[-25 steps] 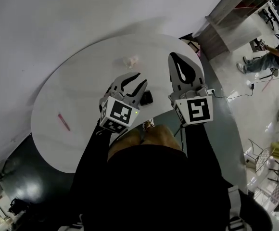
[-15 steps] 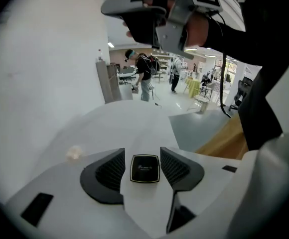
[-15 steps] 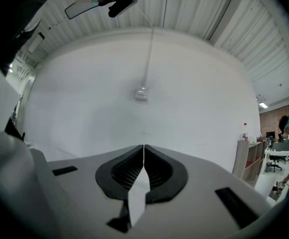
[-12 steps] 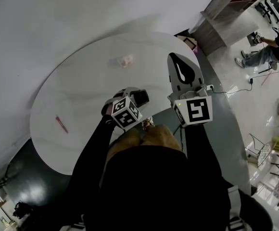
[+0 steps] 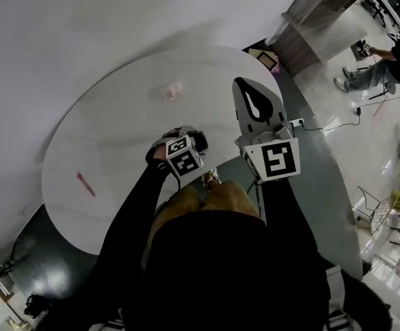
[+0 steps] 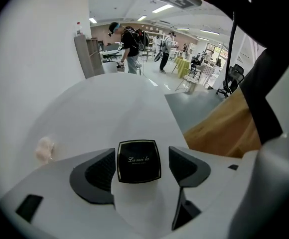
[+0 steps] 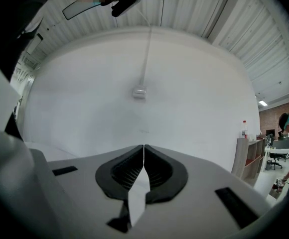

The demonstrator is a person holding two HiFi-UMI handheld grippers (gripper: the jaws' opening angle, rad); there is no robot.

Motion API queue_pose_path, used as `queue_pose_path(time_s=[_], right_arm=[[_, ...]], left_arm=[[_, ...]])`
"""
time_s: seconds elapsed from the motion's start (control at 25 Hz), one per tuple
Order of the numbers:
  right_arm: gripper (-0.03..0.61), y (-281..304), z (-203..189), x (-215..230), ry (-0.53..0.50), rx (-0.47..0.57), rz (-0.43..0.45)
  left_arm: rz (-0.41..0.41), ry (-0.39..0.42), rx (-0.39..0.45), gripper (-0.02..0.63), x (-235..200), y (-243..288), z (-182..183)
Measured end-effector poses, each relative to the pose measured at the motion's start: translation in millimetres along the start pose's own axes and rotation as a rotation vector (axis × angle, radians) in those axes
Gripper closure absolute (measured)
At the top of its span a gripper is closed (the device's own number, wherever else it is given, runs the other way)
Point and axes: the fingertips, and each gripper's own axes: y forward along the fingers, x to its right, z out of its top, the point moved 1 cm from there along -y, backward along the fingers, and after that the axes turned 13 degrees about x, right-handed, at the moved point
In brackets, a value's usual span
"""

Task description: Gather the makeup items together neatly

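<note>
A black square compact (image 6: 138, 161) lies flat near the front edge of the round white table (image 5: 117, 116). My left gripper (image 6: 142, 166) points steeply down over it. Its jaws have just been opening, and the compact lies between the pads with a gap on the right side. In the head view the compact (image 5: 199, 141) peeks out beside the left gripper (image 5: 190, 147). A pink puff (image 5: 171, 90) lies further back and a pink stick (image 5: 85, 183) far left. My right gripper (image 5: 254, 98) hovers level over the table's right side, shut and holding nothing.
The table's front edge runs just under my left hand, with tan trousers (image 5: 210, 195) below it. A wooden cabinet (image 5: 317, 16) stands beyond the table at upper right. A cable (image 5: 324, 126) trails on the grey floor, and people (image 5: 376, 71) are at the far right.
My left gripper has dropped toward the table and tipped to point downward, with its jaws spread around the black compact. The compact, puff, stick and right gripper have stayed put.
</note>
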Motion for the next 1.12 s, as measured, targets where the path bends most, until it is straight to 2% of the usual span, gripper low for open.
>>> queue_pose_path(time_s=[0.16,0.28,0.44,0.64,0.88,1.12], right_arm=[[0.551,0,-4,4,0.006,-0.006,-0.005],[0.551,1,-7,5,0.008,-0.011,-0.001],[0.551,2,-7,7,0.009,-0.013,0.006],[0.551,3,-11,10,0.015,-0.015,0.007],[0.551,6,-16,9,0.018,-0.023,0.011],[0.551,7,-17,13,0.015,-0.026,0.009]], left_arm=[[0.003,-0.023,-0.01,0.267,-2,9,-2],[-0.001,-0.01,-0.024,0.267,-7,11,0],[-0.026,0.046,-0.072,0.267,-7,12,-3],[-0.058,0.162,-0.127,0.264,-4,10,-7],[-0.12,0.195,-0.172,0.264,-4,20,-18],[-0.192,0.263,-0.219,0.267,-2,22,-19]])
